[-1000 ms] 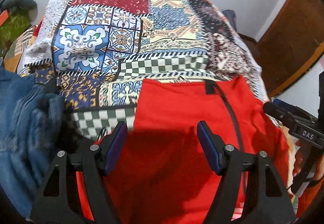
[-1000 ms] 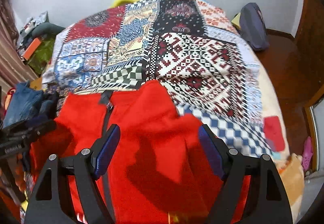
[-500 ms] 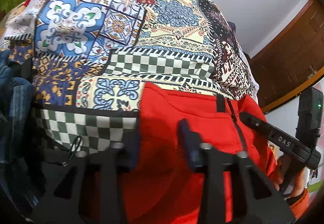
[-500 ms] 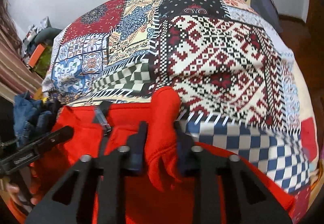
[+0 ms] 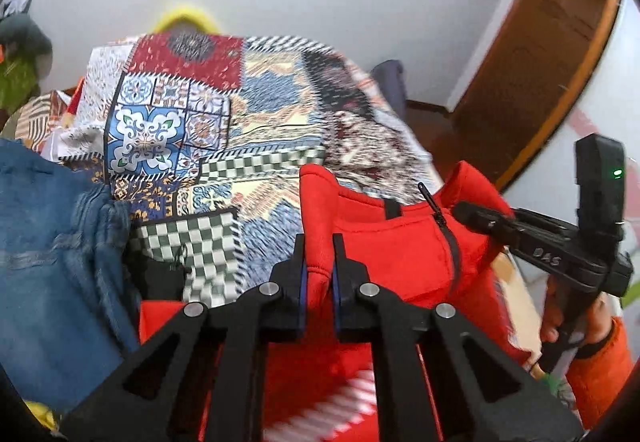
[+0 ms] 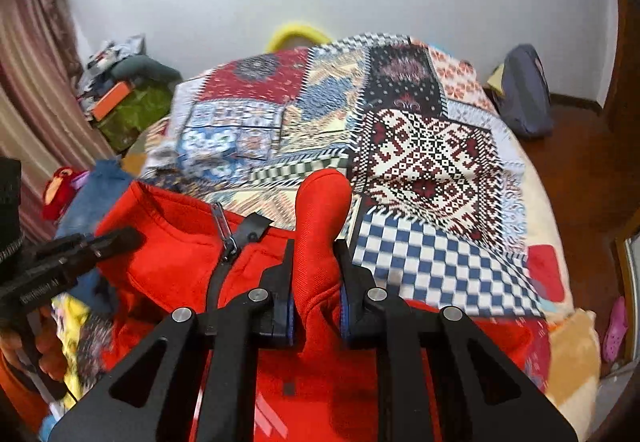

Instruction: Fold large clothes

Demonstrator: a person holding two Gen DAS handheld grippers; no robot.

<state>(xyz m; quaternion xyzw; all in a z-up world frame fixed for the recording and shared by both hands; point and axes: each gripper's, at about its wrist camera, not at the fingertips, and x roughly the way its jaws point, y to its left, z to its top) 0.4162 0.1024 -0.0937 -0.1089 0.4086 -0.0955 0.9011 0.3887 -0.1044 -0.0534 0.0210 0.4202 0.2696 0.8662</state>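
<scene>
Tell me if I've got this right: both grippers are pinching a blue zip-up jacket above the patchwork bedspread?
Not quite: the jacket is red, not blue; the blue fabric at the left of the left wrist view is denim. Both wrist views show it. Otherwise right: the left gripper and right gripper each pinch a fold of it above the patchwork bedspread.

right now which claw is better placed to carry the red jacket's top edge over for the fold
Neither clearly: left claw and right claw each pinch a raised corner of the red fleece zip jacket, either side of its zipper. Probably move both together.
</scene>
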